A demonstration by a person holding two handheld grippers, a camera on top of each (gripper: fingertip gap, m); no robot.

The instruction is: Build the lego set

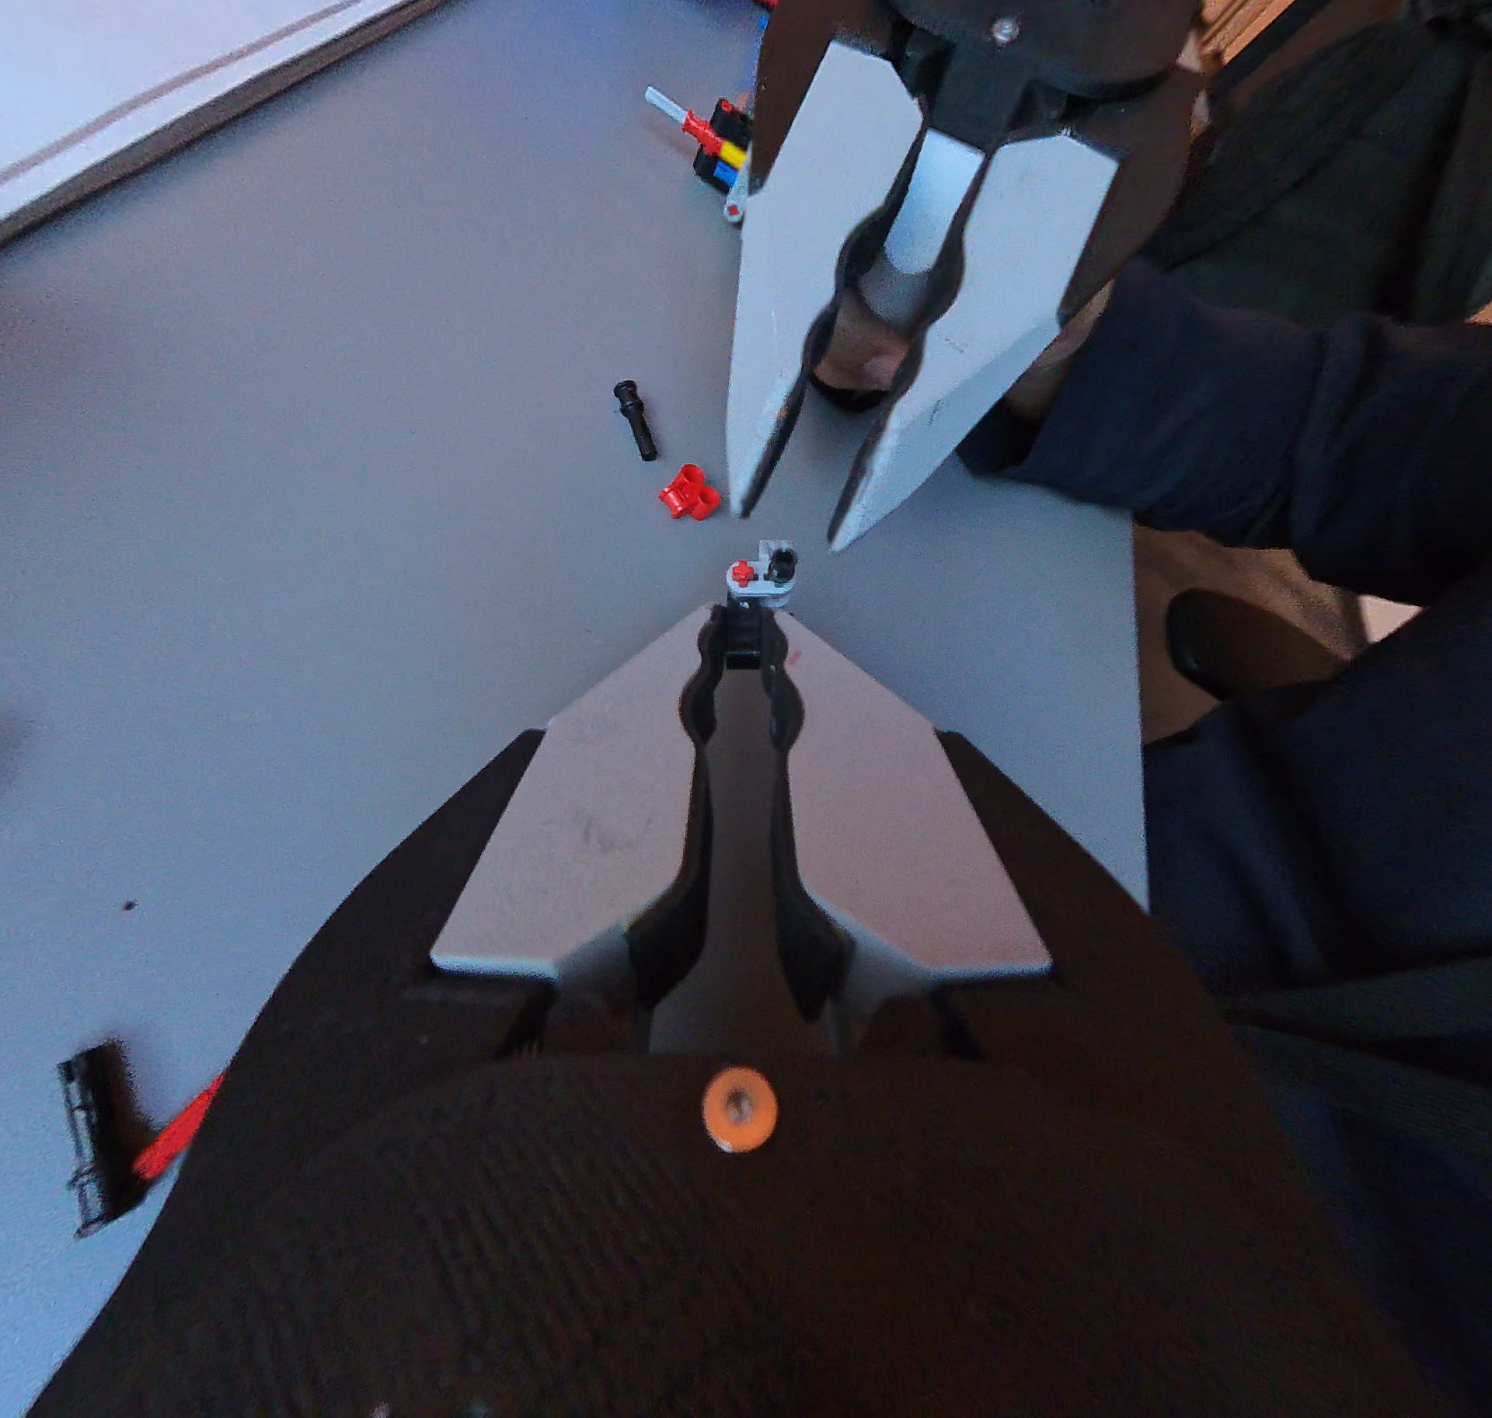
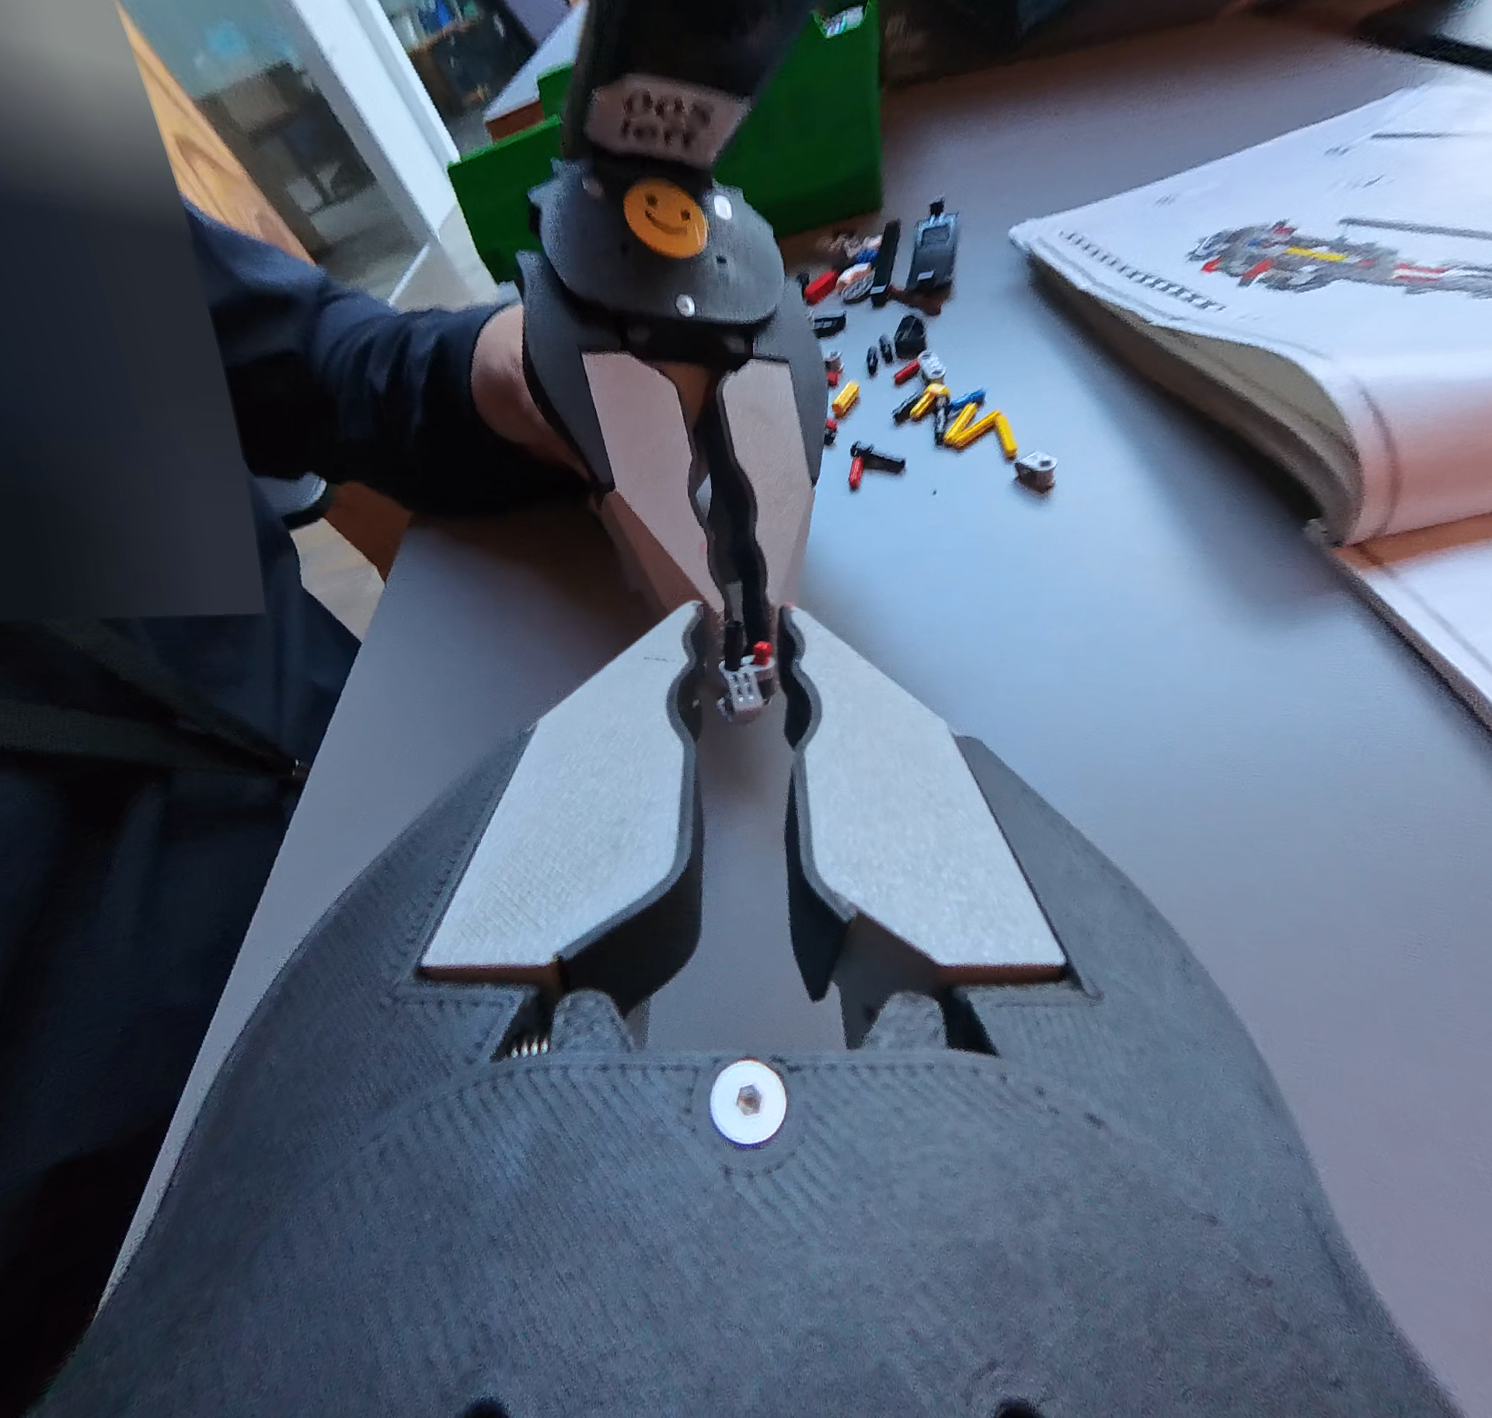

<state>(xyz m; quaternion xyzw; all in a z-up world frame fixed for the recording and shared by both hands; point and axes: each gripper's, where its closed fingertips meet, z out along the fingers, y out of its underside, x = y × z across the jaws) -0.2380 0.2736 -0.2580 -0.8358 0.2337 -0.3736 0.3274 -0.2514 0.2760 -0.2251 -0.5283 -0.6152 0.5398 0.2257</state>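
Left gripper [image 1: 744, 612] pinches a small grey plastic assembly [image 1: 763, 576] at its black lower part, pads pressed on it; a red cross pin and a black pin stand in the grey piece just ahead of the tips. Right gripper [image 2: 741, 616] is spread, its fingers flanking the assembly without visible contact. Judged light, rigid, smooth (pins may pop loose); best taken by the grey body's flat sides.

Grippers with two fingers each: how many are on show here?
2. The left gripper holds a small grey block assembly above the grey table. The right gripper faces it, fingers apart, tips close to that assembly. No others show.
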